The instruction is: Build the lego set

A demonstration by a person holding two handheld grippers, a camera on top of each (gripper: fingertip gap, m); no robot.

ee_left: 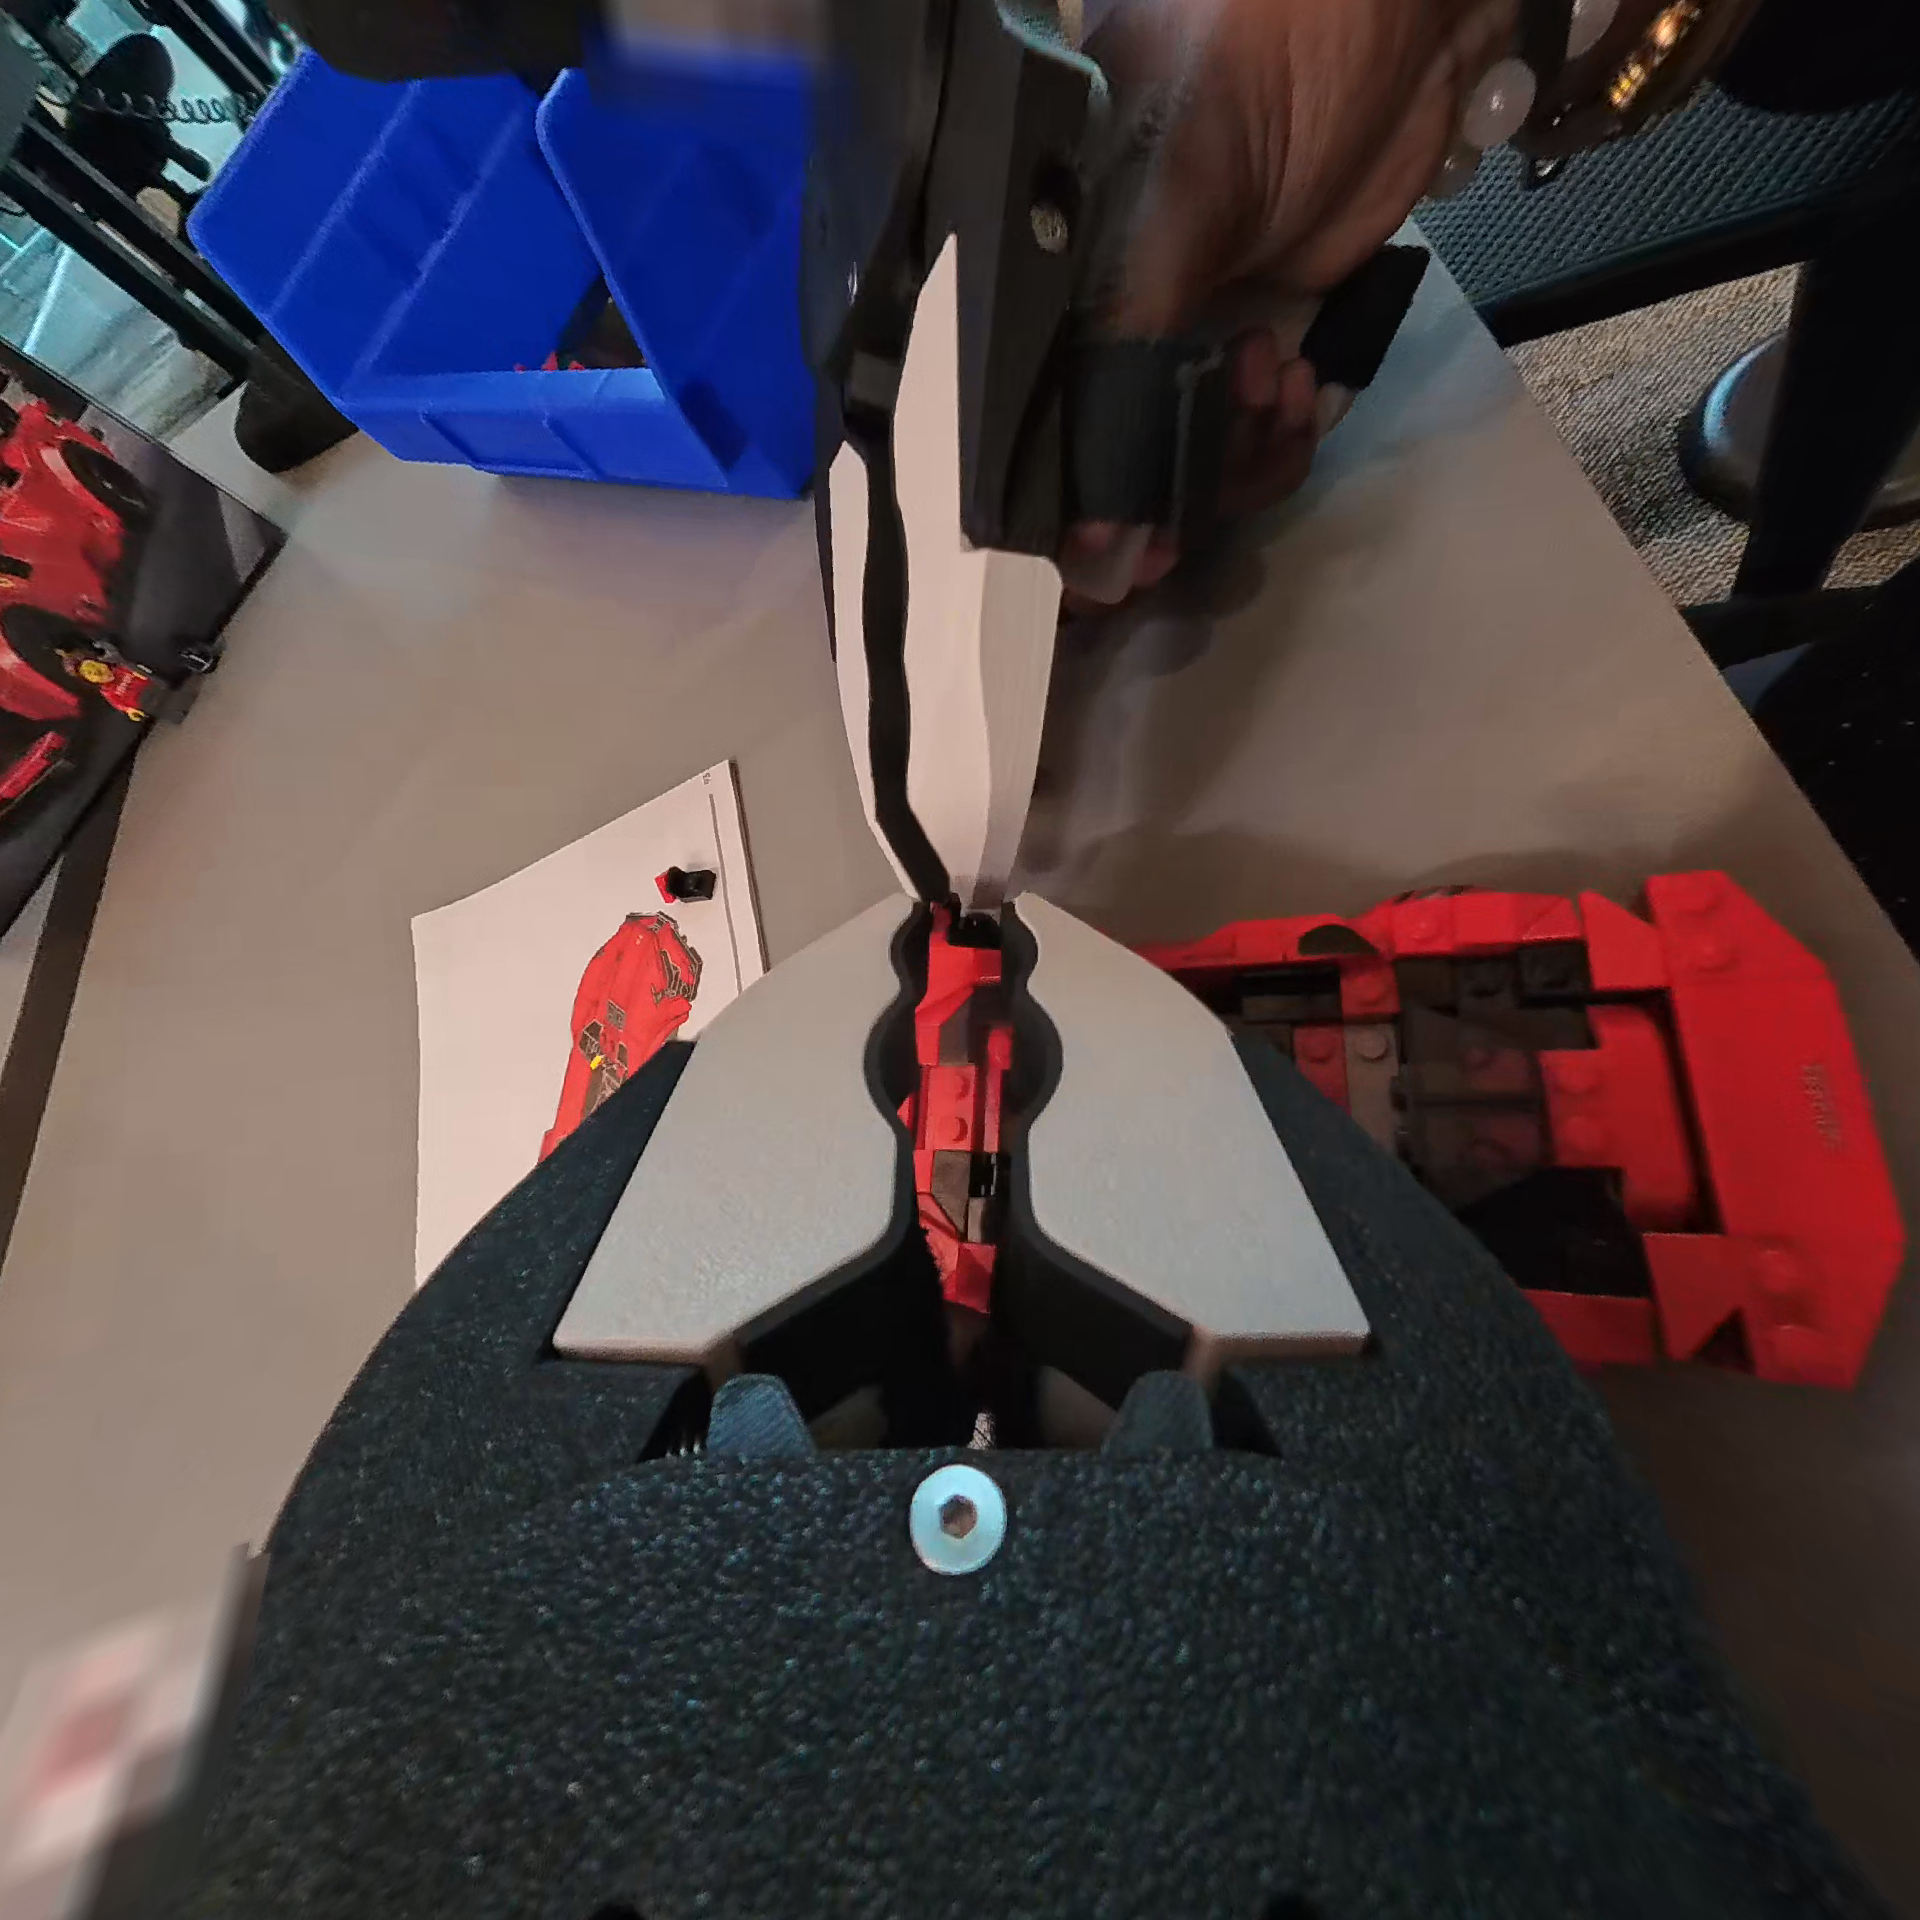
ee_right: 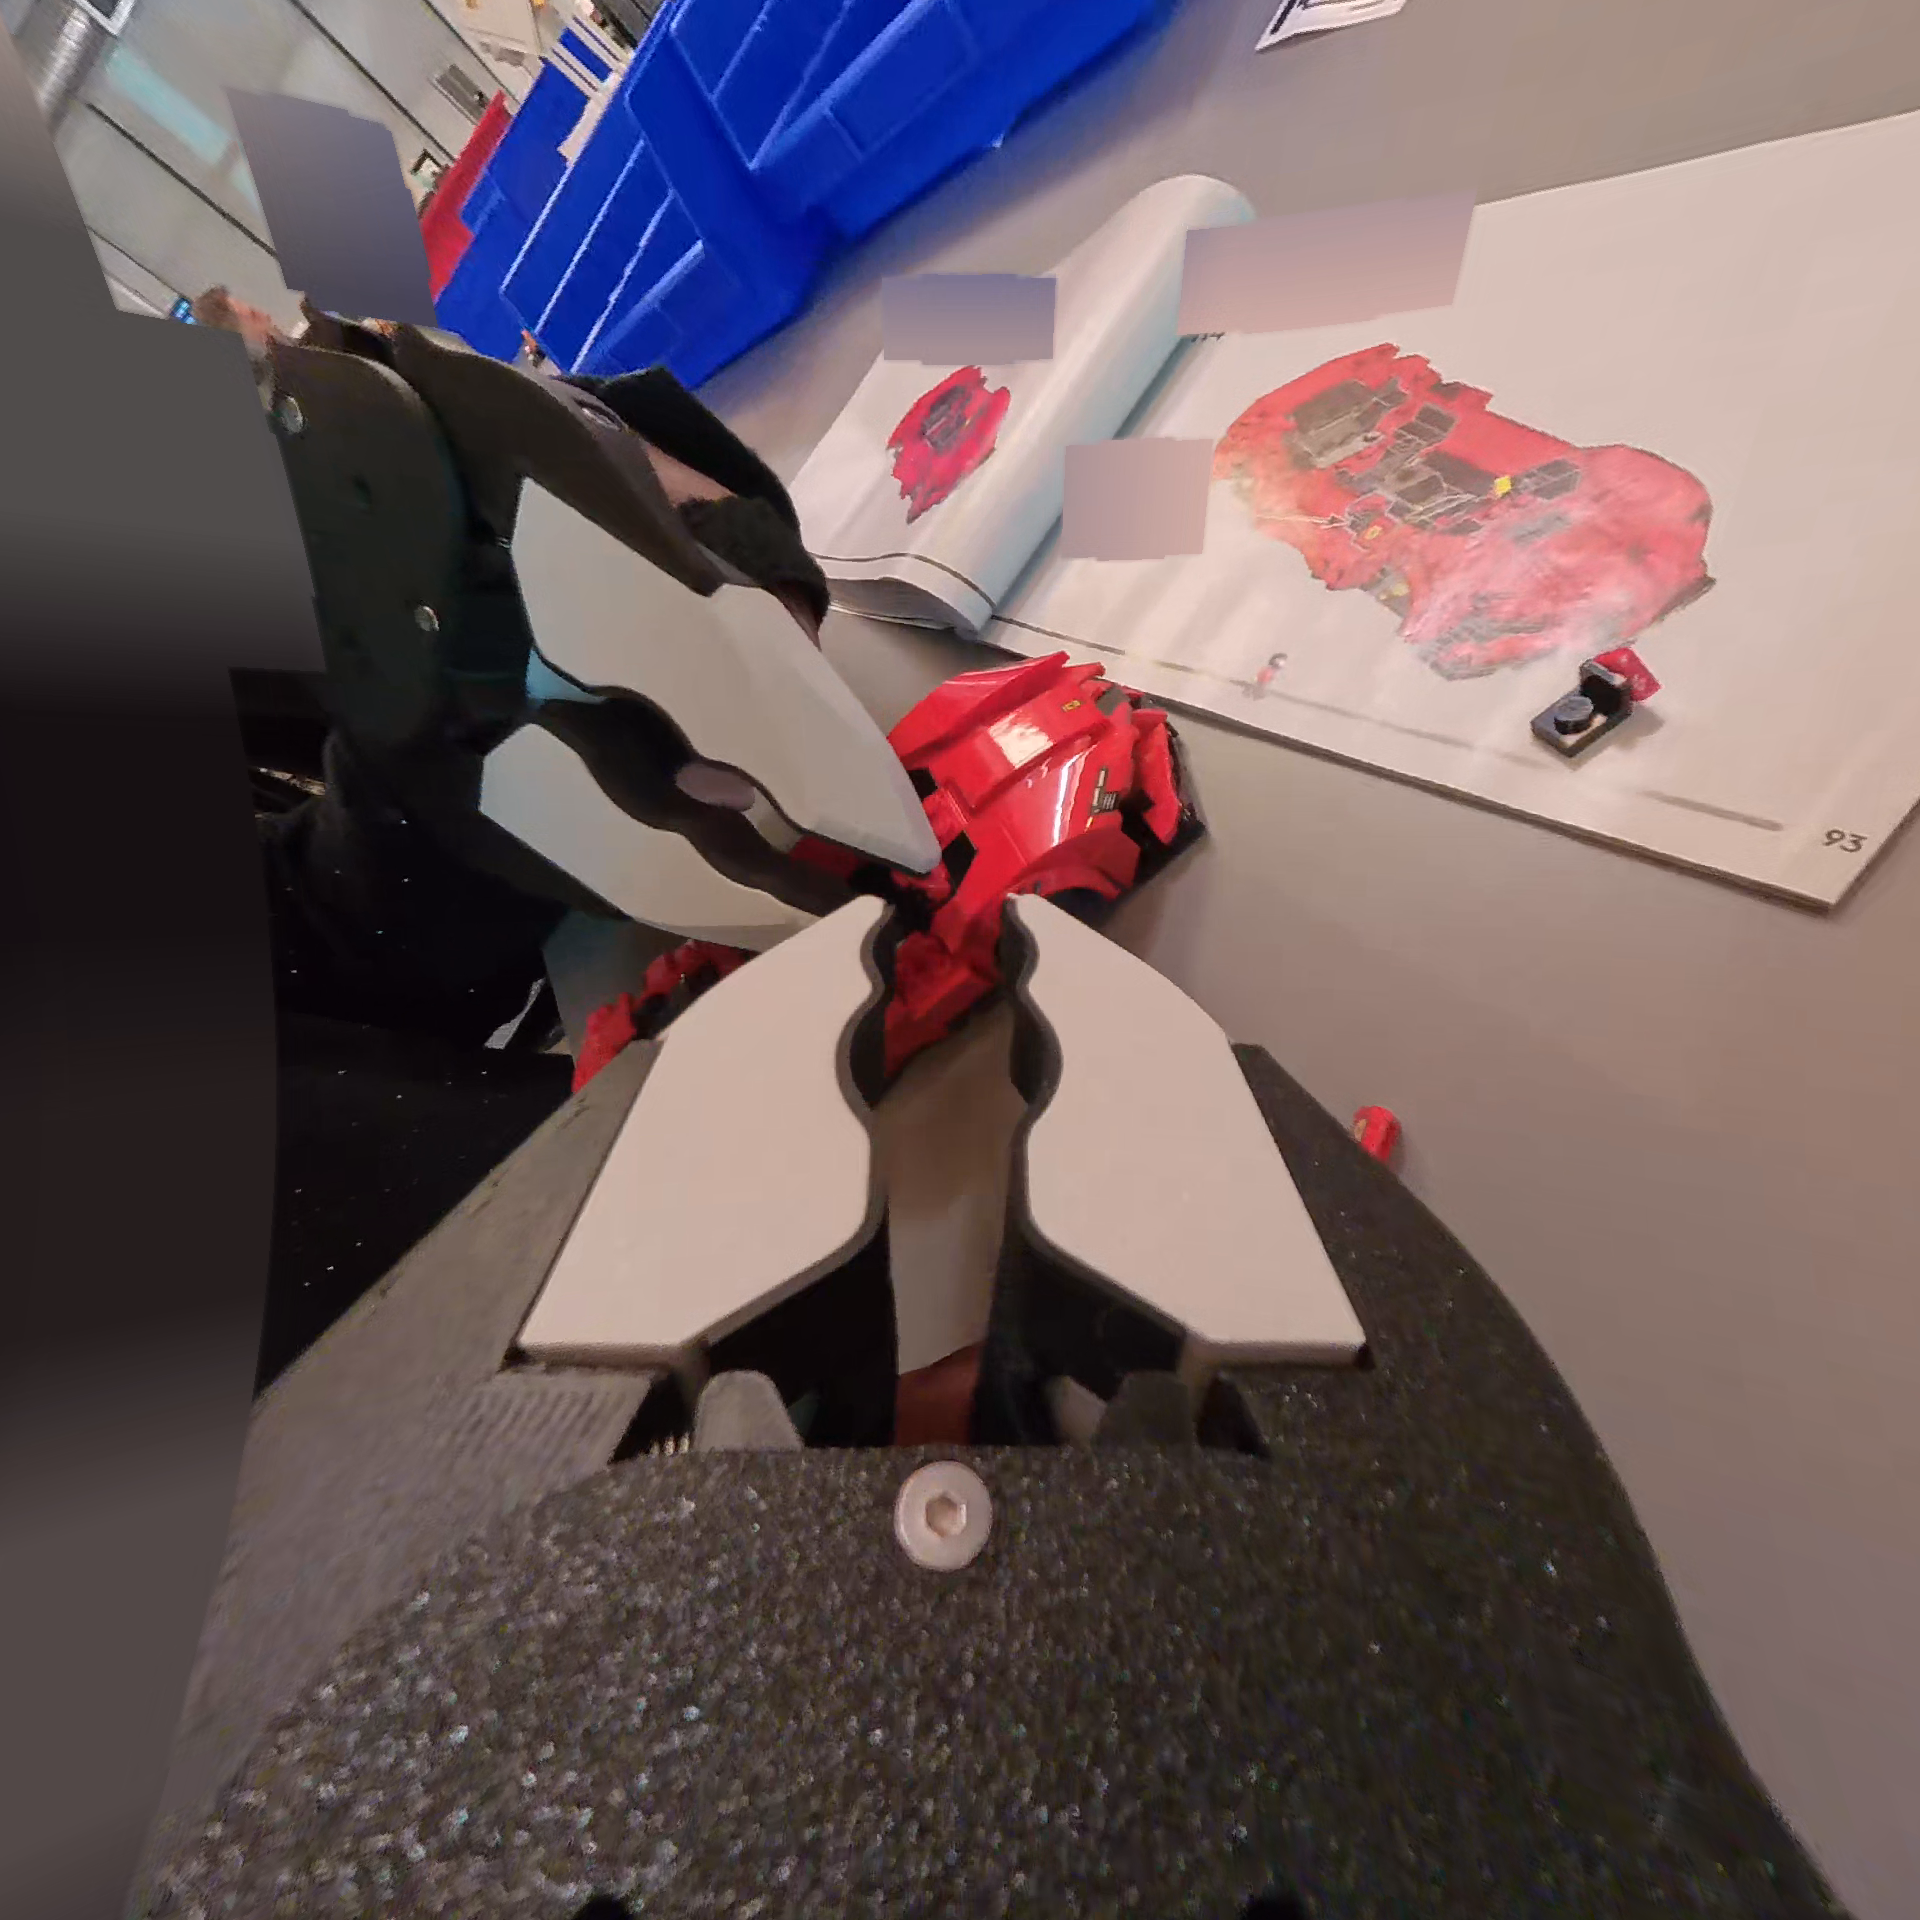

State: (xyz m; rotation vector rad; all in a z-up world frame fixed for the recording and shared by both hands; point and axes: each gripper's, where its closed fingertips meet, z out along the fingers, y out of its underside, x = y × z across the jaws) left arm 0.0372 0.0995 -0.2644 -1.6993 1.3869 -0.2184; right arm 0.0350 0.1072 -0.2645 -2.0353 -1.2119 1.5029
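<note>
Left wrist view: left tongs (ee_left: 961, 925), grey smooth fingers with wavy black inner pads on a grainy black body, are narrow and clamped on a red-and-black brick sub-assembly (ee_left: 956, 1101) held between the pads. Right tongs (ee_left: 961, 899) come down from above, held by a hand (ee_left: 1278, 177), tips nearly closed and meeting the top end of that sub-assembly; grip there is too small to tell. Just right of it the red lego car (ee_left: 1558, 1091) lies on the matte grey table (ee_left: 520, 644), studded red plates around a black core. The open instruction booklet (ee_left: 582, 997) sits left, flat white paper with a red car print; blue plastic bins (ee_left: 499, 312) behind, and a dark box with a car picture (ee_left: 73, 623) at the left edge. Right wrist view: right tongs (ee_right: 945, 914) have a narrow gap with the car's glossy red bodywork (ee_right: 1029, 769) right at the tips; whether they pinch it I cannot tell. Left tongs (ee_right: 883, 862) press in from the left against the same car body. A small black-and-red piece (ee_right: 1590, 707) rests on the booklet page (ee_right: 1558, 364), and a loose red piece (ee_right: 1374, 1127) lies on the table (ee_right: 1558, 1143) beside the right finger.
</note>
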